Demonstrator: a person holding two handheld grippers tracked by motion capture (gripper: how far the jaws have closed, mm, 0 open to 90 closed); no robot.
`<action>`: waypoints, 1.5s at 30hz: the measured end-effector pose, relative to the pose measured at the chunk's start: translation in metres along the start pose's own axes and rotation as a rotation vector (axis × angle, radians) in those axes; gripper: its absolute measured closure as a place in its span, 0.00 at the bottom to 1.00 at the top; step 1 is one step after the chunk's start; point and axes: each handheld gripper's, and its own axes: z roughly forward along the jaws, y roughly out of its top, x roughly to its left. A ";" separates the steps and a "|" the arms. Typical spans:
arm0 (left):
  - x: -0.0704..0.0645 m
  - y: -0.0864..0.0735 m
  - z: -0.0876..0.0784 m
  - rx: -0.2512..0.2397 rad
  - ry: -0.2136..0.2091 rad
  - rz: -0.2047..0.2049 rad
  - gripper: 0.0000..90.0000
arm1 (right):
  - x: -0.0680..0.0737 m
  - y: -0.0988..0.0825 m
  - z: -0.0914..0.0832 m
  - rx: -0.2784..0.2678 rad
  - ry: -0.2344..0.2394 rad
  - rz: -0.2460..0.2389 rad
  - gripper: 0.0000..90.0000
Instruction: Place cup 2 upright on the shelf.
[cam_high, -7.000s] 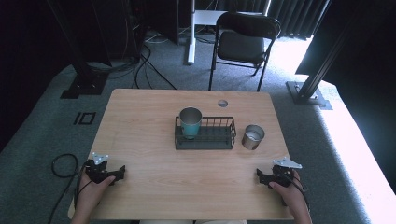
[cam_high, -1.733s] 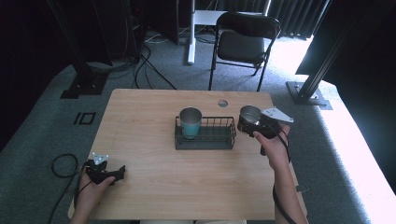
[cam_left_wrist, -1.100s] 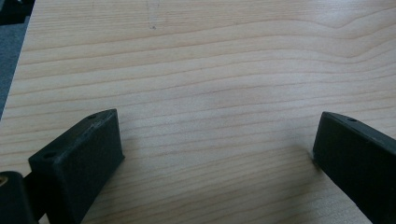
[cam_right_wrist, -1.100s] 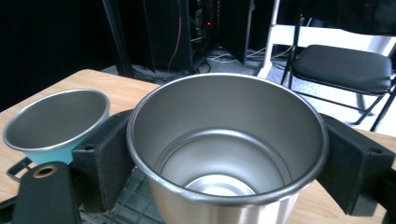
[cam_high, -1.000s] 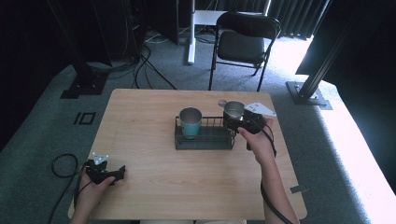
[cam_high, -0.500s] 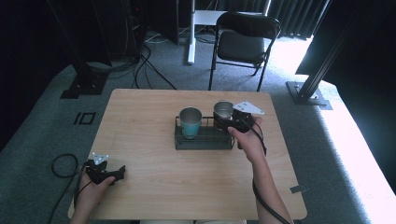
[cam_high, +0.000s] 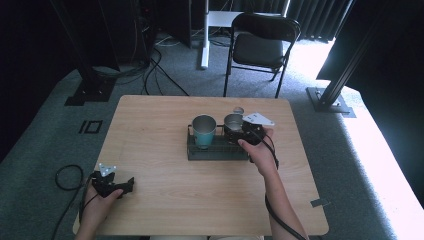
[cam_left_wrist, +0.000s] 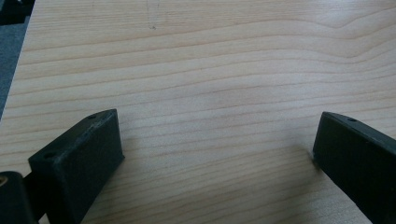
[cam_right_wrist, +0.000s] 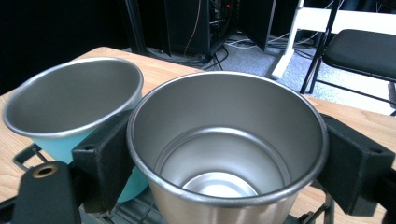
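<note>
Two cups at rack (cam_high: 217, 155): steel cup (cam_right_wrist: 227, 144) clamped between right gripper (cam_high: 245, 134) jaws, held over rack's right half; teal cup (cam_right_wrist: 70, 105) just beyond left jaw. Placing step underway. Next: lower, then release. Left gripper (cam_left_wrist: 215, 154) wide, empty, on table (cam_left_wrist: 210, 56).

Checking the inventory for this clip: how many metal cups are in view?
2. A teal cup stands in the left end of the wire rack; a steel cup is clamped in the right gripper over the rack's right end.
</note>
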 end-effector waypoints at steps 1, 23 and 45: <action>0.000 0.000 0.000 0.000 0.000 0.000 0.02 | 0.000 -0.002 0.002 0.005 0.000 0.002 0.16; 0.000 0.000 0.000 0.000 0.000 0.000 0.02 | 0.005 -0.030 0.017 0.065 0.002 0.013 0.16; 0.000 0.000 0.000 0.000 0.000 0.000 0.02 | 0.002 -0.035 0.002 0.054 0.032 0.009 0.13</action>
